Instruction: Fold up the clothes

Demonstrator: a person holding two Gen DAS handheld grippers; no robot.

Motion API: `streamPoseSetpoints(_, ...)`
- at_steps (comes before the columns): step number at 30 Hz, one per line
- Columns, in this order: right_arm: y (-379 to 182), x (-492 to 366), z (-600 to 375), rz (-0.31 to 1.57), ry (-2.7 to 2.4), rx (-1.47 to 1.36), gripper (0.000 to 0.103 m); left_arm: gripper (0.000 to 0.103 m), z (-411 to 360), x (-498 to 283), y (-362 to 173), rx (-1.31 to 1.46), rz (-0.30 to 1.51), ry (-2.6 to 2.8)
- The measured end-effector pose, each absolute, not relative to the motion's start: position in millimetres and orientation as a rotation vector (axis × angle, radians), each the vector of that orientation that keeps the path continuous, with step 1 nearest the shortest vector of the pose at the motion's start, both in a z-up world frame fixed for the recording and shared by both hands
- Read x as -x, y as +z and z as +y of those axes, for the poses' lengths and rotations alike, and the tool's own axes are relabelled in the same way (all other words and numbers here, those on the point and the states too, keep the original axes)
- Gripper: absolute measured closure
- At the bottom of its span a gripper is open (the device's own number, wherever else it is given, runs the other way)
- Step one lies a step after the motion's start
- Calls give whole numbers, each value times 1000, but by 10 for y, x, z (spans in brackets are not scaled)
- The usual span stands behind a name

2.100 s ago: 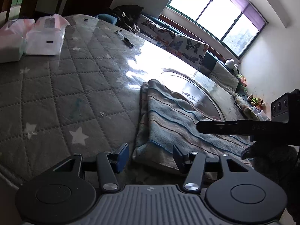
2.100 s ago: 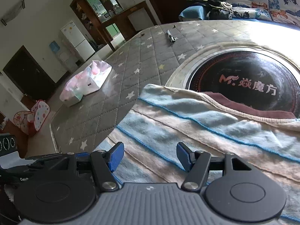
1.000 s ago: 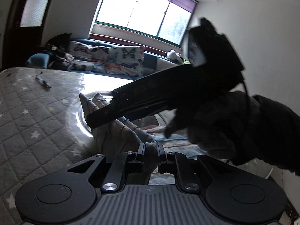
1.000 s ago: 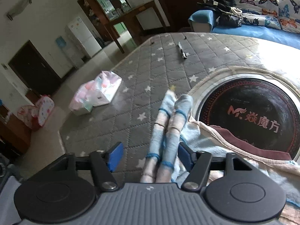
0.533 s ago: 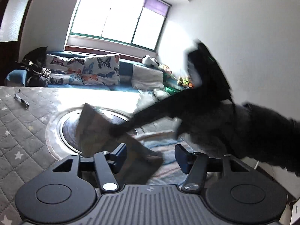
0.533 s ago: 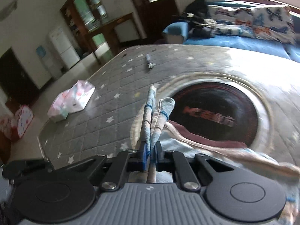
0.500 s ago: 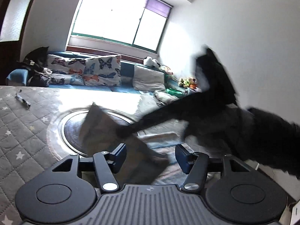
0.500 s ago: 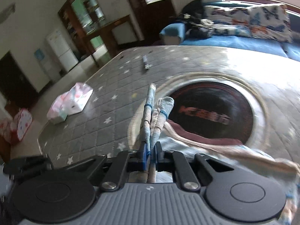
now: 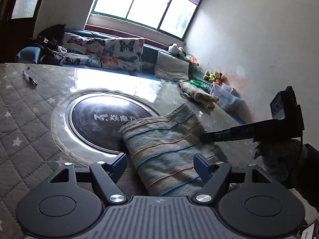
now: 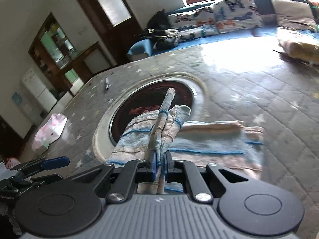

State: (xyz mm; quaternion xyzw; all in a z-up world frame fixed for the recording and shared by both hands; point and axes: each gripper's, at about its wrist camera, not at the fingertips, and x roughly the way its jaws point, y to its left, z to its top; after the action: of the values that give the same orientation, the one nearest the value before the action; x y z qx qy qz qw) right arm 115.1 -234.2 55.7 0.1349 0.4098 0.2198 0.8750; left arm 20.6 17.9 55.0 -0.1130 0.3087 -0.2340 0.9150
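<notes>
Left hand-held gripper (image 9: 160, 163): jaws wide apart, nothing held, hovering low with the near end of the striped garment (image 9: 165, 145) between its fingers but not pinched. The garment lies in a long folded band on the quilted counter (image 9: 30, 123), one end overlapping the round black inset (image 9: 95, 119) at the counter's middle, the rest running toward the near right edge.

Right hand-held gripper (image 10: 159, 164): jaws clamped on a bunched, doubled edge of that garment, which stands up between the pads while the rest lies flat below.

Judgement: mid-fold, carrying an edge over. To do it well, keep the right grip firm, pin the near end with the left, lay the lifted edge flush, release only once flat.
</notes>
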Motion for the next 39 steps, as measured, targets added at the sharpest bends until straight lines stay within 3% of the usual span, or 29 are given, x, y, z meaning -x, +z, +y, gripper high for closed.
streamPoseSetpoints(13,332,-1065,-2882,824,363,-384,96,25,-64,-344,439,203,706,-470)
streamPoseSetpoints(18,480,-952,-2927,748,380,-374,97,25,-71,-371,428,190,715,-468)
streamPoseSetpoints(26,263,-938,-3076,787,314,-420,97,24,-124,-397,386,173,740,-476)
streamPoseSetpoints(39,463,-850,-3114,694,310,-392,97,24,-217,-443,314,162,762,-485)
